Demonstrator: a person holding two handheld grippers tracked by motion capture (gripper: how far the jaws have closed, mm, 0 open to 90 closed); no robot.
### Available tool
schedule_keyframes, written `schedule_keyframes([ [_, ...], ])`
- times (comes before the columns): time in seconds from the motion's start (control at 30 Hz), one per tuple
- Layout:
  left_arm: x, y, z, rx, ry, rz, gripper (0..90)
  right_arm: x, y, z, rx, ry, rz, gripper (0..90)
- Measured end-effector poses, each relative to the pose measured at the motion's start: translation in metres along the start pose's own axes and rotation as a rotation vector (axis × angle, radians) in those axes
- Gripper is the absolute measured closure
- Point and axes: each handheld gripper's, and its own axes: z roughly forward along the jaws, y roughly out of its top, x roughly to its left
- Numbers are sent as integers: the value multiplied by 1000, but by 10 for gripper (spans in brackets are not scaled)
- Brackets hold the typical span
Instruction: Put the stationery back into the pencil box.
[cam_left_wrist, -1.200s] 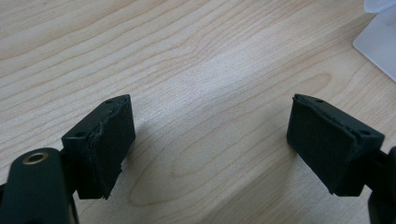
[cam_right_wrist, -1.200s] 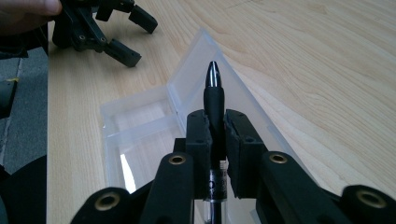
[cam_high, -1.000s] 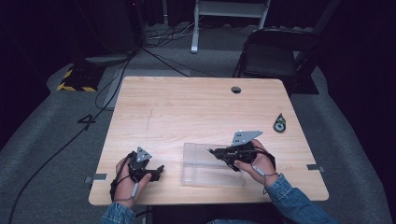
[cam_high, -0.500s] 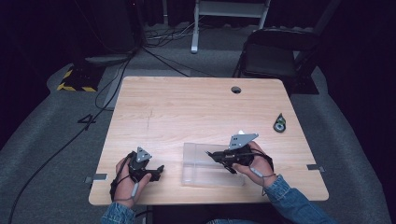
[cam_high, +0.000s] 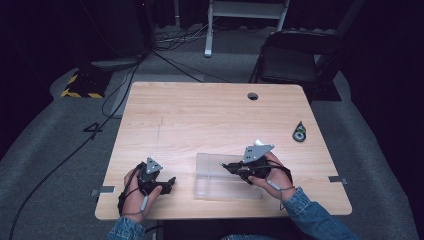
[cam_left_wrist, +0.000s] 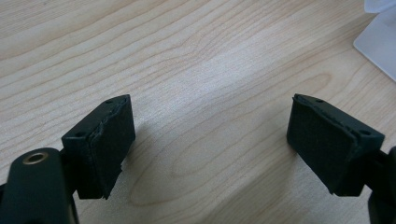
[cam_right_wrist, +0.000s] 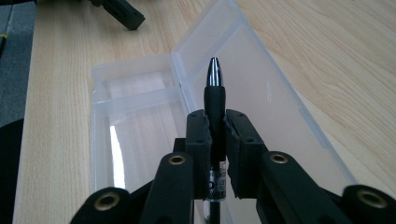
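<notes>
Table: pale wood, mostly bare; a small dark round item sits near the right edge, well apart
Case: clear plastic box lying open at the near middle of the table, lid flat beside the tray
Right gripper: fingers pinching the pen, held just above the open case
Left gripper: fingers spread, nothing between them, low over the table left of the case
Pen: black grip, silver tip pointing forward
Step, as judged: lower the pen level along the tray's length, release once it rests inside
</notes>
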Motion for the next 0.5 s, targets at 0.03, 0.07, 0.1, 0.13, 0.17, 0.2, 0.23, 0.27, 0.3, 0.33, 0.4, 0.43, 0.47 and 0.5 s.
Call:
schedule_keyframes([
  [0.03,0,0,0,0,0,0,158,0,0,0,2,3,-1,803],
  [0.07,0,0,0,0,0,0,158,0,0,1,5,8,-1,802],
  [0.1,0,0,0,0,0,-1,158,0,0,1,7,10,2,802],
  [0.13,0,0,0,0,0,-1,158,1,0,2,10,14,-1,802],
  [0.17,0,0,0,0,0,0,158,1,0,3,19,20,-1,802],
  [0.2,0,0,0,0,0,0,158,1,-1,3,20,26,0,802],
  [0.23,0,0,0,0,0,0,158,2,-1,4,24,31,-1,802],
  [0.27,0,0,0,1,0,-1,158,3,-1,5,29,35,-4,802],
  [0.3,0,0,0,1,0,-1,158,4,-1,6,34,41,-5,802],
  [0.33,0,0,0,1,0,-1,158,5,-1,7,40,46,-14,801],
  [0.4,0,0,0,0,0,0,158,6,-1,8,45,56,-24,800],
  [0.43,0,0,0,0,0,-1,158,7,-1,9,51,61,-23,800],
  [0.47,0,0,0,0,0,0,158,7,-1,10,56,61,-31,799],
  [0.5,0,0,0,1,0,-1,158,8,-2,11,60,62,-34,798],
])
